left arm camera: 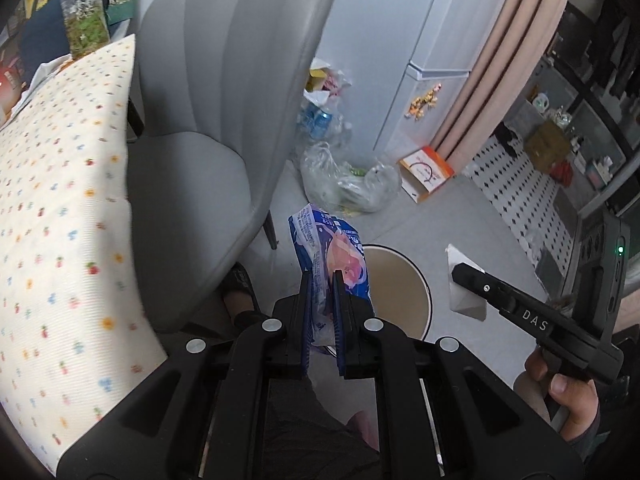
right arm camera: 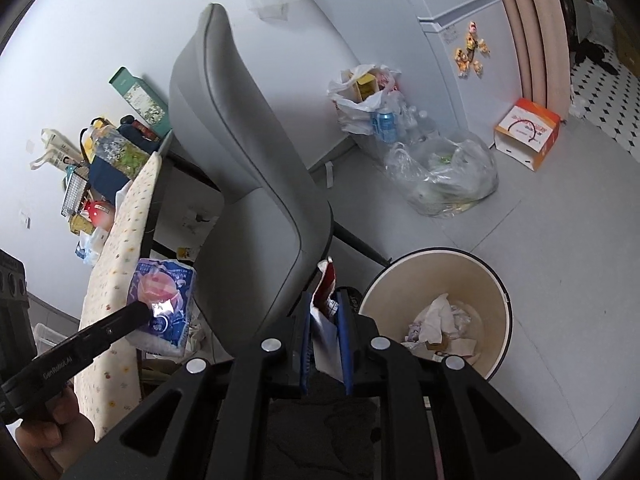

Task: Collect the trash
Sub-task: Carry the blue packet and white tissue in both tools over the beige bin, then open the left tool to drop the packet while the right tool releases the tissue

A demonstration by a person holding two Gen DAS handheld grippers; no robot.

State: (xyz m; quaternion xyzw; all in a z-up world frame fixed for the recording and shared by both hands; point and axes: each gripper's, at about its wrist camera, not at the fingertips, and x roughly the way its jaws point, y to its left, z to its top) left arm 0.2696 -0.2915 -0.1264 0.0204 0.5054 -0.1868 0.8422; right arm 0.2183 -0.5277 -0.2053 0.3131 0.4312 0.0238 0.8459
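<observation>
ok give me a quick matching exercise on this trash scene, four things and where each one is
Things:
1. blue and pink wrapper
2. white and red paper scrap
3. crumpled paper
4. orange and white box

Places:
A. on the floor by the fridge
B. in the right gripper
C. inside the round bin
D. in the left gripper

Pairs: 1-D, 2-B, 3-C, 4-A

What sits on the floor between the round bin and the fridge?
In the right wrist view, a clear plastic bag of rubbish lies on the grey floor between the bin and the fridge; an orange-and-white box sits further right.
</observation>
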